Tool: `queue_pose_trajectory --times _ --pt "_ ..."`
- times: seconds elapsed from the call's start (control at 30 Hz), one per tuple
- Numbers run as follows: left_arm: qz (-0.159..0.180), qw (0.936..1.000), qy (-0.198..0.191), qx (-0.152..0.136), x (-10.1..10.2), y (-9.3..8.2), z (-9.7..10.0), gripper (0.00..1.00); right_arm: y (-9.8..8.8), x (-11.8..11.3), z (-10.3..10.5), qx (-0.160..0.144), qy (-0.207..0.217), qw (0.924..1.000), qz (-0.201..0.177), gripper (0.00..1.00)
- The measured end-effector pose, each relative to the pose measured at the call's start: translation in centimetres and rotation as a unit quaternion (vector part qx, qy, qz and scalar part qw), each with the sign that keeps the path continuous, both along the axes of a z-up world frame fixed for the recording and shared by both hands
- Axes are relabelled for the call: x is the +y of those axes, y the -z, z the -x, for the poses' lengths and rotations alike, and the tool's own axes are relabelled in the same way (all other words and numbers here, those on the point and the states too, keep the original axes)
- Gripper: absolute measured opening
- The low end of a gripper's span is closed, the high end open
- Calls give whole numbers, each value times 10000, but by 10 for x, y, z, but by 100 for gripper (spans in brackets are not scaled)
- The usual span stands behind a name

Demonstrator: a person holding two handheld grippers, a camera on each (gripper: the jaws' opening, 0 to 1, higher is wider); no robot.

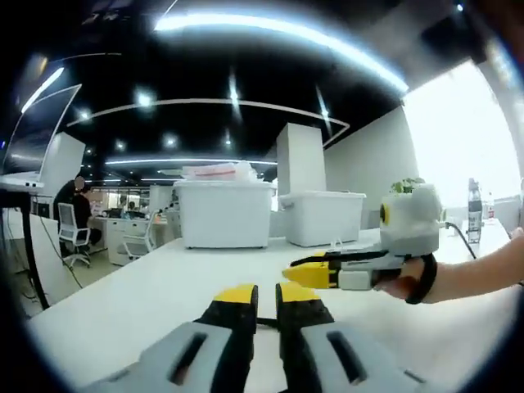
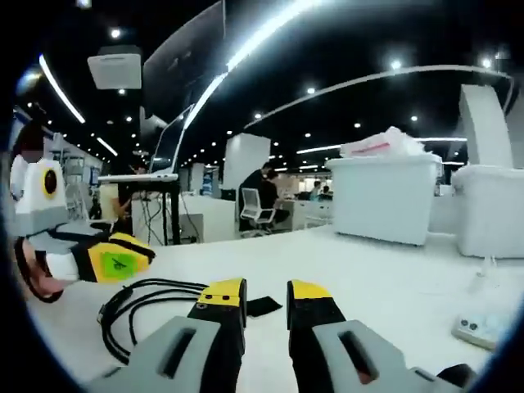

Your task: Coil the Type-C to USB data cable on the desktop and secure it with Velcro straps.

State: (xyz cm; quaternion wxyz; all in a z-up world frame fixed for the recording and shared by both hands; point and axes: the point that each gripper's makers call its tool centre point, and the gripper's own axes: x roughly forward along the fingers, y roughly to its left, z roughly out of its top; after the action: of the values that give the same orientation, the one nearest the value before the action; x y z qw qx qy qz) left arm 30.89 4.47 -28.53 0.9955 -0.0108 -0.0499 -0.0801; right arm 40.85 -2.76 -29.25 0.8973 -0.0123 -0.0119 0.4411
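The black data cable (image 2: 135,307) lies in loose loops on the white desk (image 2: 385,278), left of my right gripper (image 2: 266,292). That gripper is open, with nothing between its jaws. A small black Velcro strap (image 2: 264,307) lies on the desk just past its tips. My left gripper (image 2: 123,260), held in a hand, sits right over the cable's near end. In the left gripper view my left gripper (image 1: 268,296) has its jaws almost together, with a dark strand of cable (image 1: 267,322) crossing the slit. My right gripper (image 1: 315,273) comes in from the right just above the desk.
Two white storage bins (image 1: 225,213) (image 1: 322,218) stand at the desk's far side. A small white device (image 2: 481,327) lies at the right of the right gripper view. A water bottle (image 1: 475,209) stands far right. Office desks, chairs and seated people fill the background.
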Motion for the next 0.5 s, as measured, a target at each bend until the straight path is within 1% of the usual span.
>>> queue_pose_trajectory --times 0.03,0.1,0.17,0.2,0.27,0.3,0.37,0.4,0.43,0.47,0.5 --pt "31 10000 -16 -26 1 -2 0 11 -7 -18 0 1 90 9999 -134 19" --pt "128 9998 -67 -142 4 -11 -1 11 -17 -55 1 -18 297 9991 -310 19" --pt "230 9993 -101 -284 6 -22 0 12 -27 -96 2 -148 611 9972 -403 19" --pt "275 9989 -118 -370 6 -30 0 12 -32 -116 3 -211 783 9959 -403 19" --pt "299 9982 -104 -506 2 -45 0 12 -37 -160 3 -284 1278 9910 -289 19" --pt "273 9978 -90 -590 0 -54 -1 12 -39 -183 1 -347 1543 9872 -203 19" --pt "167 9969 -105 -760 -4 -72 -4 12 -47 -228 -1 -430 2018 9778 -373 19" --pt "113 9963 -117 -844 -6 -81 -6 12 -49 -251 -4 -403 2269 9719 -489 20" --pt "116 9956 -154 -921 -6 -90 -9 12 -51 -276 -8 -335 2557 9638 -684 21" --pt "172 9943 -197 -1033 -6 -99 -11 12 -54 -300 -12 -364 2807 9553 -852 22" --pt "252 9927 -167 -1168 -7 -108 -16 12 -55 -316 -15 -504 3001 9495 -766 24"
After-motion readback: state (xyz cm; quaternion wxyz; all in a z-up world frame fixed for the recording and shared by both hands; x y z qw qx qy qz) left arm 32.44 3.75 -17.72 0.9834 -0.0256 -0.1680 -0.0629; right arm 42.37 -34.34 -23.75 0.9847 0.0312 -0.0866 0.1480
